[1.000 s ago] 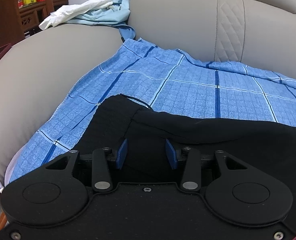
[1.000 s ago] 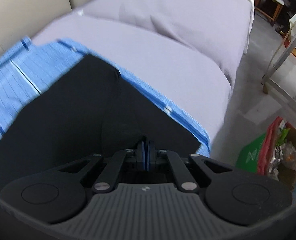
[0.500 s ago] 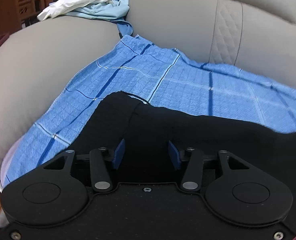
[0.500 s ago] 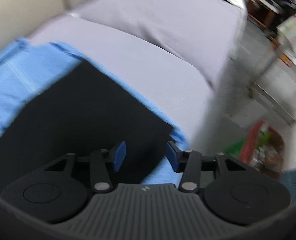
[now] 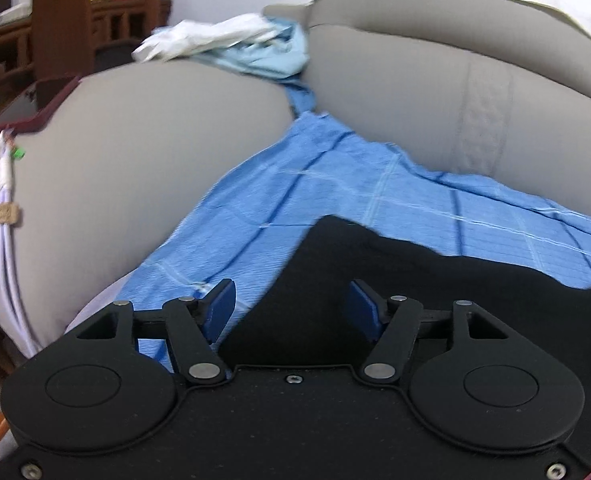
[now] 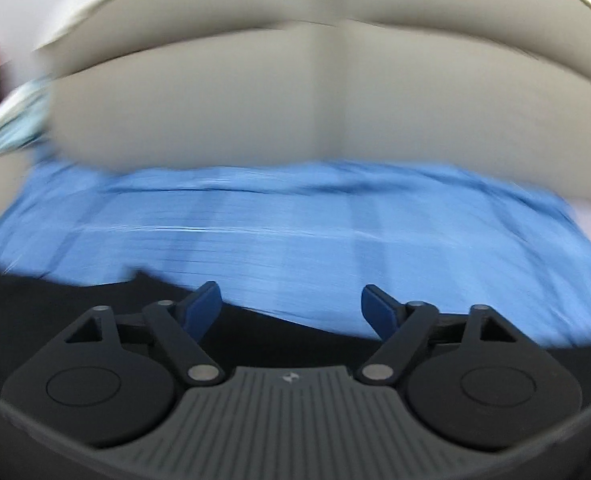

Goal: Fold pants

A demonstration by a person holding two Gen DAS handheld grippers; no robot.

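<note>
Black pants (image 5: 395,280) lie flat on a blue checked sheet (image 5: 295,200) spread over a grey sofa seat. My left gripper (image 5: 291,306) hovers over the pants' left edge, its jaws opening, and the blue pads press on nothing. In the blurred right wrist view, the pants (image 6: 75,308) show as a dark band along the bottom left, with the blue sheet (image 6: 295,232) behind. My right gripper (image 6: 291,308) hangs above the pants' far edge with its jaws opening wide and nothing gripped between them.
A grey sofa armrest (image 5: 135,160) bulges at the left, carrying a dark red phone (image 5: 35,106) with a white cable (image 5: 7,208). White and light blue clothes (image 5: 231,48) lie on the armrest's far end. The sofa backrest (image 5: 455,100) rises behind.
The right gripper let go of the pants, opened wide and swung round to face the sofa back. The left gripper opened further and shifted left, off the pants' corner.
</note>
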